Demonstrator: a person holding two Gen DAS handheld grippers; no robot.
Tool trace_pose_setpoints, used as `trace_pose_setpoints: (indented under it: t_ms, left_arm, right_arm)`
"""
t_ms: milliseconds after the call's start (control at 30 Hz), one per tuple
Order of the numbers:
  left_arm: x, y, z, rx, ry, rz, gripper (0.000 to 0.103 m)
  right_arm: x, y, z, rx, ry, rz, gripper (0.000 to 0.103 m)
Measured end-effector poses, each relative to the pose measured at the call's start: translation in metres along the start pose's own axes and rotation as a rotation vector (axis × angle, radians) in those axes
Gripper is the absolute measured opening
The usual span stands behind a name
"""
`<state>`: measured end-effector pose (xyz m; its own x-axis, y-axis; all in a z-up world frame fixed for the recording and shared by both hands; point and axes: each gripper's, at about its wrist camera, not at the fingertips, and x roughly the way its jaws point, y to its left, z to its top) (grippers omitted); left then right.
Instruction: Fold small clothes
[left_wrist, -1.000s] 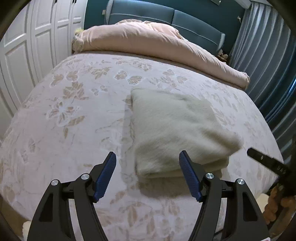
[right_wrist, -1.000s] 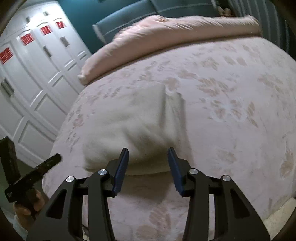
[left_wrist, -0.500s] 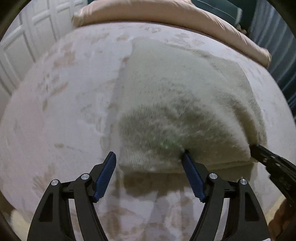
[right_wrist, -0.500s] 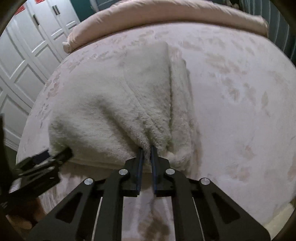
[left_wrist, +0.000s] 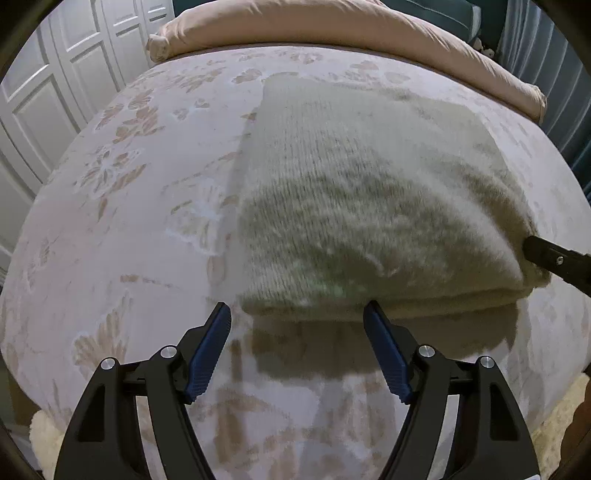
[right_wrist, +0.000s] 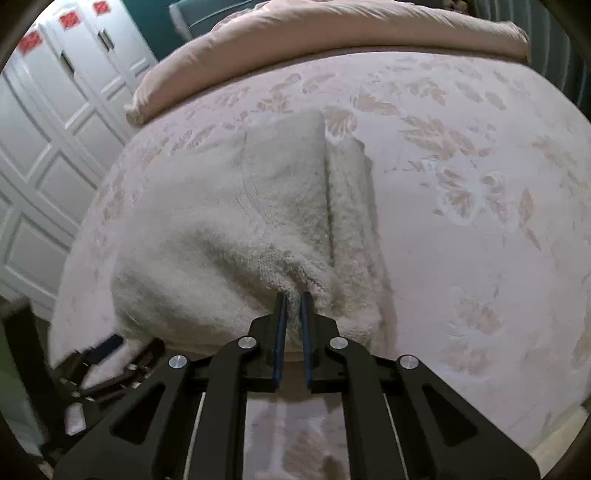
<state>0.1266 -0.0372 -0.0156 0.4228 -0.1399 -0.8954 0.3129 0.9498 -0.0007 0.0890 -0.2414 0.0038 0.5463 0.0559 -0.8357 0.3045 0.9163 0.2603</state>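
A folded cream knit garment (left_wrist: 369, 206) lies on the floral bedspread (left_wrist: 122, 236). My left gripper (left_wrist: 297, 314) is open, its blue pads either side of the garment's near left edge, which is lifted off the bed with a shadow under it. My right gripper (right_wrist: 291, 299) is shut on the near right corner of the garment (right_wrist: 229, 221) and holds it raised. The right gripper's black finger shows at the right edge of the left wrist view (left_wrist: 554, 258). The left gripper shows blurred at lower left in the right wrist view (right_wrist: 103, 365).
A rolled pink duvet (left_wrist: 332, 33) lies across the far end of the bed. White wardrobe doors (left_wrist: 55, 92) stand to the left. Blue curtains (left_wrist: 546, 44) hang at the right. The bed's near edge is just below the grippers.
Both grippers moved in to the garment's near edge. The right gripper closed on the right corner and lifted it; the left gripper stayed open at the left edge.
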Motion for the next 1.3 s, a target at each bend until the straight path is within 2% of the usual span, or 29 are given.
trace_pose_setpoints:
  t_ms: [100,167,200,233,300,400,500,600,767,833,1033,1300]
  left_arm:
    - [0.001,-0.004,-0.006,-0.003,0.016,0.003,0.073]
    - [-0.002,-0.006,-0.012,0.004,0.016,0.008,0.073]
    - [-0.004,-0.007,-0.015,0.005,0.014,0.014,0.073]
    - [-0.006,-0.008,-0.019,0.005,0.011,0.017,0.073]
    - [-0.007,-0.008,-0.026,-0.006,0.014,0.022,0.077]
    - [-0.008,-0.009,-0.037,-0.028,0.027,0.024,0.079]
    - [-0.006,-0.012,-0.051,-0.038,0.041,0.031,0.084]
    - [-0.009,-0.017,-0.065,-0.029,0.018,0.054,0.087]
    - [-0.01,-0.021,-0.08,-0.038,-0.029,0.078,0.091]
    - [-0.01,-0.02,-0.085,-0.044,-0.053,0.075,0.092]
    - [-0.013,-0.029,-0.097,-0.02,-0.145,0.111,0.092]
    - [-0.014,-0.04,-0.105,-0.026,-0.172,0.132,0.092]
  right_arm:
    - [0.004,0.003,-0.009,-0.031,0.008,-0.022,0.007]
    - [-0.01,0.011,-0.013,-0.037,-0.023,-0.025,0.016]
    - [-0.017,0.015,-0.017,-0.038,-0.04,-0.025,0.031]
    - [-0.025,0.019,-0.024,-0.042,-0.065,-0.029,0.052]
    - [-0.038,0.024,-0.039,-0.059,-0.121,-0.068,0.068]
    - [-0.041,0.029,-0.065,-0.087,-0.135,-0.121,0.069]
    - [-0.033,0.02,-0.086,-0.05,-0.106,-0.143,0.075]
    - [-0.023,0.012,-0.1,-0.002,-0.078,-0.154,0.079]
    - [-0.011,0.008,-0.107,0.002,-0.067,-0.173,0.082]
    - [-0.009,0.005,-0.11,0.016,-0.062,-0.177,0.088]
    - [-0.001,0.002,-0.12,-0.015,-0.108,-0.203,0.094]
    - [0.002,0.003,-0.131,-0.043,-0.168,-0.217,0.098]
